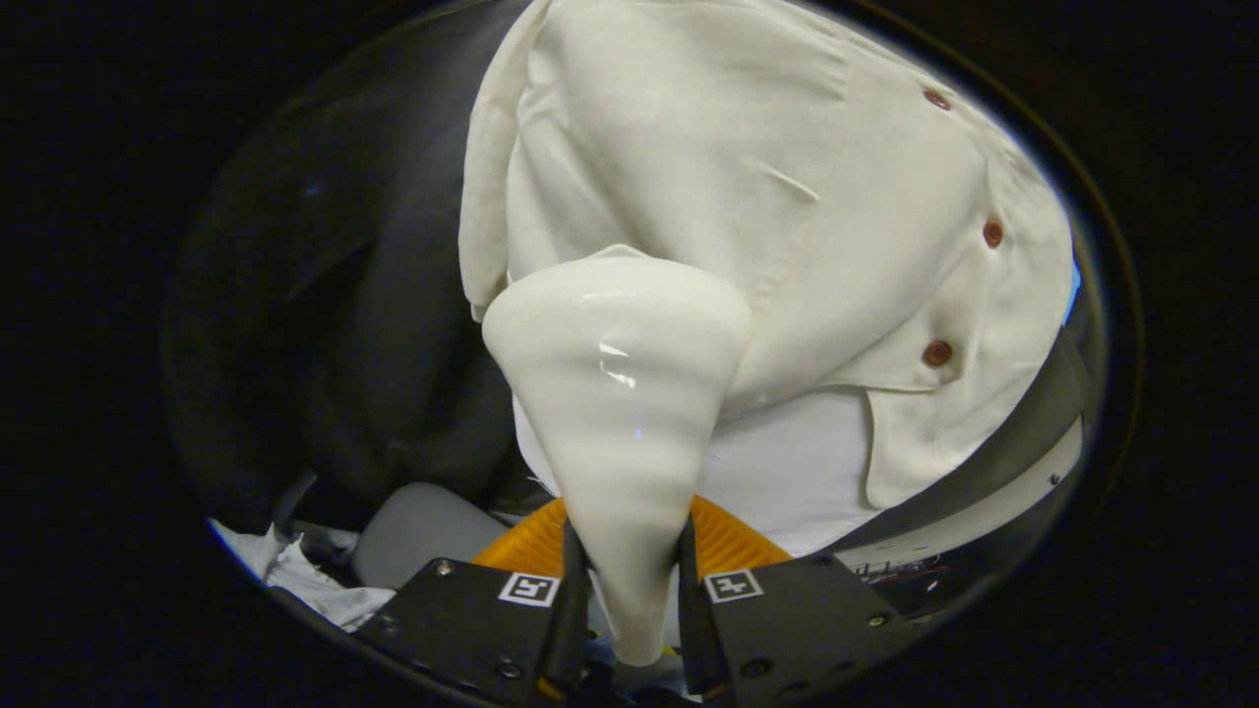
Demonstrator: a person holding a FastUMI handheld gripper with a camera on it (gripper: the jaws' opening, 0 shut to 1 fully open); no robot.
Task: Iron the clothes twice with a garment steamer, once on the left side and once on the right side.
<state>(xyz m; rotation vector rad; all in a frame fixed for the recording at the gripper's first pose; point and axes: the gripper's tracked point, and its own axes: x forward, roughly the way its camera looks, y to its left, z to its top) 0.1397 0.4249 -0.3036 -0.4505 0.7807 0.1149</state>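
Now pressing steamer [618, 393] against hanging shirt [748, 216], gripper [629, 590] clenched on its narrow handle.
Resting the wide head on cloth well beside the button [937, 353] row; keeping it flat, gliding slowly, gripping firmly against twisting.

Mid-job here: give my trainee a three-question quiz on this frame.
1. True or false: the hand-held gripper is shut on the steamer.
2. How many dark red buttons show on the white shirt?
3. The steamer head is against: A) the shirt's panel beside the button placket, B) the dark cloth, C) the orange part.

Key: 1 true; 2 three; 3 A.
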